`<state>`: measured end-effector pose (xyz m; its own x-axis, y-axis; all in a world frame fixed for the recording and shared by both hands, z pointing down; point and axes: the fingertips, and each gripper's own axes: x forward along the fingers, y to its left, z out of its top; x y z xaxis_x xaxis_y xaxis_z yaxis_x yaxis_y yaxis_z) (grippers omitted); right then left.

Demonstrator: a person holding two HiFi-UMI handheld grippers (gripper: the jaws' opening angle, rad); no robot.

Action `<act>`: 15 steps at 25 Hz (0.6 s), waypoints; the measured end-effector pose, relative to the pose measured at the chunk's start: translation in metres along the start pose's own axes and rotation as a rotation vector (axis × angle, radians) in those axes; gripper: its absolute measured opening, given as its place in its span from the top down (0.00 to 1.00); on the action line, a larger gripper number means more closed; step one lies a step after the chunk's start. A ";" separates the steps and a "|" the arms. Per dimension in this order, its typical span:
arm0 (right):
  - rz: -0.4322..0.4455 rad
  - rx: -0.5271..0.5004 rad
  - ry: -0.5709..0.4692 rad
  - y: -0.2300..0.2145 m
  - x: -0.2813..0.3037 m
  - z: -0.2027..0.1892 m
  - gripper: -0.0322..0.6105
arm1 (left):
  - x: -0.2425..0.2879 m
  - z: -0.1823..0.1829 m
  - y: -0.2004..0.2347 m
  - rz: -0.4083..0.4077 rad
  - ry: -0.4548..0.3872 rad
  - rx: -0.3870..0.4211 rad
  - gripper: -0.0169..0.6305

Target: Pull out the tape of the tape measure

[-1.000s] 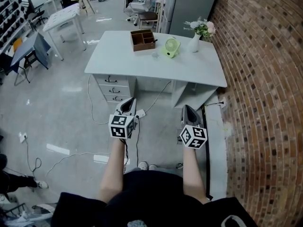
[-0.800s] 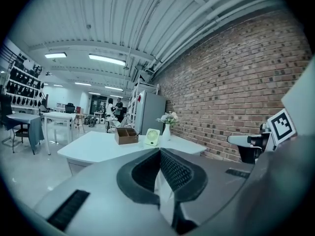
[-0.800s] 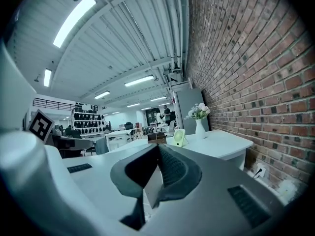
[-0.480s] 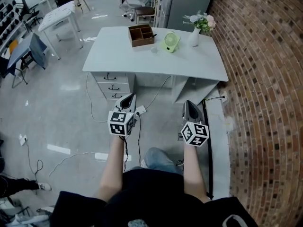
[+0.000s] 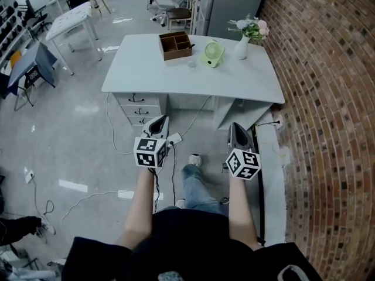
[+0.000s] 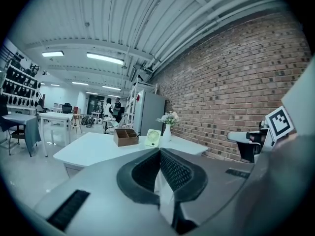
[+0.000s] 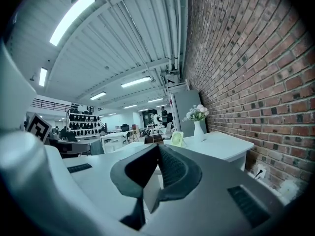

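No tape measure can be made out in any view. A small pale object point(image 5: 192, 64), too small to tell what it is, lies on the grey table point(image 5: 146, 69) next to a green fan point(image 5: 212, 53). My left gripper point(image 5: 158, 122) and right gripper point(image 5: 235, 127) hang over the floor short of the table, side by side, pointing at it. Both are shut with nothing between the jaws. In the left gripper view the left gripper's point(image 6: 160, 152) ribbed pads meet, with the table point(image 6: 98, 149) beyond. The right gripper's point(image 7: 157, 147) pads also meet.
A brown wooden box point(image 5: 175, 44) and a white vase of flowers point(image 5: 242, 47) stand on the table's far side. Drawers point(image 5: 137, 107) sit under its left end. Cables and a power strip point(image 5: 174, 138) lie on the floor. A brick wall point(image 5: 328, 98) runs along the right.
The person has stepped toward the table, one leg now forward between the arms. Both grippers have moved a little nearer the table and stay shut.
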<state>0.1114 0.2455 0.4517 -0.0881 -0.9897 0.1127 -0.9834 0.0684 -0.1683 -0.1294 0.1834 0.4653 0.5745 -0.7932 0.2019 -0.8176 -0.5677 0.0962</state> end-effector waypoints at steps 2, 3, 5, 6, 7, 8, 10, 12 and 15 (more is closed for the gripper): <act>-0.001 0.004 -0.004 -0.004 0.010 0.001 0.95 | 0.009 0.001 0.005 0.002 0.000 0.002 0.94; 0.000 0.005 -0.006 -0.005 0.016 0.001 0.95 | 0.014 0.001 0.007 0.004 0.000 0.003 0.94; 0.002 0.008 -0.009 -0.010 0.030 0.000 0.95 | 0.027 0.001 0.014 0.010 0.000 0.004 0.94; 0.002 0.009 -0.009 -0.013 0.037 0.000 0.95 | 0.035 0.001 0.018 0.013 0.001 0.004 0.94; 0.001 0.010 -0.008 -0.017 0.045 -0.001 0.95 | 0.044 0.002 0.022 0.016 0.001 0.003 0.94; 0.000 0.011 -0.006 -0.020 0.053 -0.002 0.95 | 0.053 0.003 0.026 0.019 0.001 0.002 0.94; 0.001 0.012 0.000 -0.028 0.072 -0.002 0.95 | 0.072 0.008 0.033 0.026 -0.002 0.000 0.94; 0.003 0.008 0.006 -0.037 0.094 -0.001 0.95 | 0.092 0.011 0.040 0.032 -0.005 0.002 0.94; 0.008 0.005 0.012 -0.052 0.134 0.000 0.95 | 0.128 0.013 0.050 0.034 0.000 0.014 0.94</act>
<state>0.1507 0.1097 0.4758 -0.0977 -0.9876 0.1227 -0.9818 0.0755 -0.1743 -0.0965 0.0508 0.4832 0.5460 -0.8123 0.2050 -0.8363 -0.5429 0.0760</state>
